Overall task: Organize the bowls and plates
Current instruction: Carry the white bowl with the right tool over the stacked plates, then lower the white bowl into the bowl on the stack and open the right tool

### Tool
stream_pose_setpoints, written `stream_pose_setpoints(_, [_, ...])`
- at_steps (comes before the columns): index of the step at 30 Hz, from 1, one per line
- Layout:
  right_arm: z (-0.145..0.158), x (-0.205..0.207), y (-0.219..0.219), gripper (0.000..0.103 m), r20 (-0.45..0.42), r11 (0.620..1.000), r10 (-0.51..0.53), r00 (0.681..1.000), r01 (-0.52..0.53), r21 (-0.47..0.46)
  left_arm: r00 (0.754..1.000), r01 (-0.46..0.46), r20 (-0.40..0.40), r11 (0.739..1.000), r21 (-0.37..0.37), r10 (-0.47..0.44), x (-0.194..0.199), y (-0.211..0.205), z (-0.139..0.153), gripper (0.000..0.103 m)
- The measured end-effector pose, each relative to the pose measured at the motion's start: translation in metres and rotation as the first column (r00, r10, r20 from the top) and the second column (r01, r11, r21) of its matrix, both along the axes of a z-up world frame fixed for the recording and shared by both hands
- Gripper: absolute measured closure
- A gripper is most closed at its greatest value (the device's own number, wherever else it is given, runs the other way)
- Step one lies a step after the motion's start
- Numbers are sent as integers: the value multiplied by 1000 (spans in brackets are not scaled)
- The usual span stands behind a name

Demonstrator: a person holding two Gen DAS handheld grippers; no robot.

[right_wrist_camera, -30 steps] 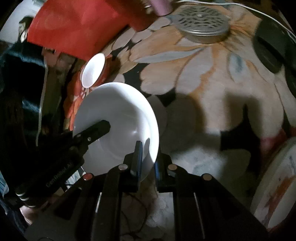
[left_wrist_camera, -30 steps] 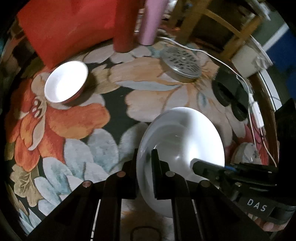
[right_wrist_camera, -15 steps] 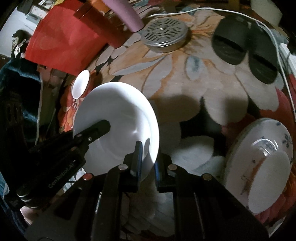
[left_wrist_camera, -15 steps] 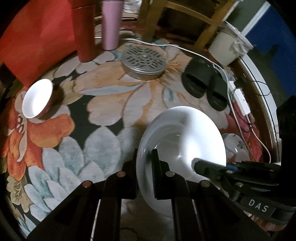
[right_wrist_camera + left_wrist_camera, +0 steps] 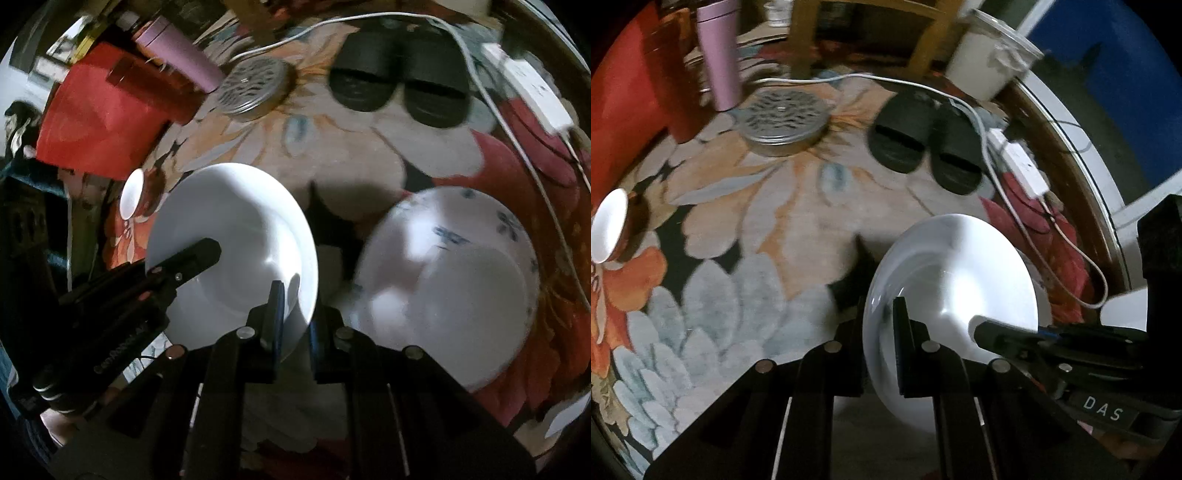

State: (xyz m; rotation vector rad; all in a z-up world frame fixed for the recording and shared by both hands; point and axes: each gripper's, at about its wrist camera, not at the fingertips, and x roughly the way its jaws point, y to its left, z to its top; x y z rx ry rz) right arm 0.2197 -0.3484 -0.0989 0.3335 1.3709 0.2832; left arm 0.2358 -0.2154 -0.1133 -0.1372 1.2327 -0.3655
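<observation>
A plain white deep plate [image 5: 955,284] [image 5: 236,236] is held in the air above the floral rug by both grippers. My left gripper [image 5: 881,332] is shut on its left rim; it shows in the right wrist view [image 5: 192,258]. My right gripper [image 5: 295,317] is shut on its right rim; it shows in the left wrist view [image 5: 993,328]. A white plate with blue flowers [image 5: 454,280] lies on the rug to the right, with a smaller white dish on it. A small red bowl with white inside [image 5: 609,229] [image 5: 133,194] sits far left.
A round metal perforated tin [image 5: 783,118], black slippers [image 5: 923,144], a white cable with power strip [image 5: 1023,166], a pink tumbler [image 5: 718,55] and red bottle stand at the back. A red bag [image 5: 96,114] is at the left. A white bin [image 5: 990,62] stands beyond the rug.
Both grippers have carried the white plate to the right across the rug. The flowered plate has come close beside it; the small red bowl has slid to the far left of view.
</observation>
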Motion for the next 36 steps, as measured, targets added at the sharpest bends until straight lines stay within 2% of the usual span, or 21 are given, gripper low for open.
stream_pose_setpoints(11, [0, -22, -61, 91, -12, 993, -114, 993, 114, -30, 995, 102, -20, 995, -21, -103, -10, -67, -7, 94])
stream_pose_setpoints(21, [-8, -36, -98, 91, -36, 983, -178, 983, 176, -52, 986, 156, -54, 987, -35, -157, -17, -107, -21, 94])
stream_pose_setpoints(34, [-23, -42, -124, 91, -62, 977, -203, 977, 197, -83, 975, 200, -98, 979, -29, -202, -25, -137, -42, 94])
stream_pose_setpoints(36, [-27, -42, -124, 91, -70, 977, -201, 977, 195, -82, 973, 203, -105, 979, -25, -205, -25, -137, -45, 91])
